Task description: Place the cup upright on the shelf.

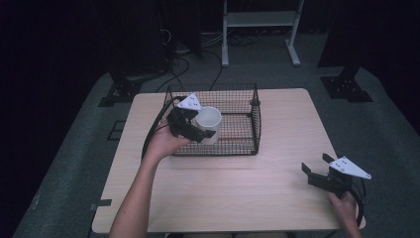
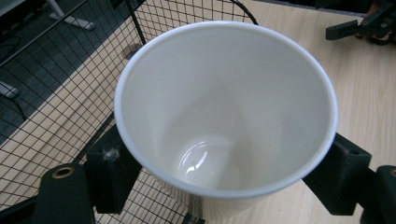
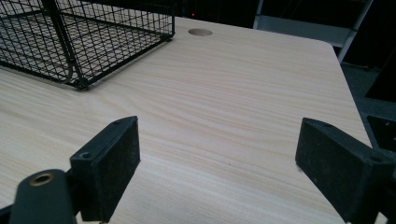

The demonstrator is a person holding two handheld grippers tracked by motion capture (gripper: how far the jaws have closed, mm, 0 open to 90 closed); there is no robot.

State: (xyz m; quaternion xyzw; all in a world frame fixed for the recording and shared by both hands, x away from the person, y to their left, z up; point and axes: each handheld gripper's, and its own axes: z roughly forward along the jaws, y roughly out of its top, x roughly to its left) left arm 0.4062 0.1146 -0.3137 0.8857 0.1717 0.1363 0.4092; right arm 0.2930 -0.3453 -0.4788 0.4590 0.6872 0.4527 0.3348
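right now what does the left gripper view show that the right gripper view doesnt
Left gripper view: the white cup, seen from above, its inside empty, clamped between the left gripper's two jaws, which press on its outer wall; also the other gripper far off at the top right corner.

Right gripper view: the right gripper with its jaws wide apart and nothing between them, low over bare table, plus a round hole in the tabletop near the far edge.

Both: the black wire basket and the light wood table.
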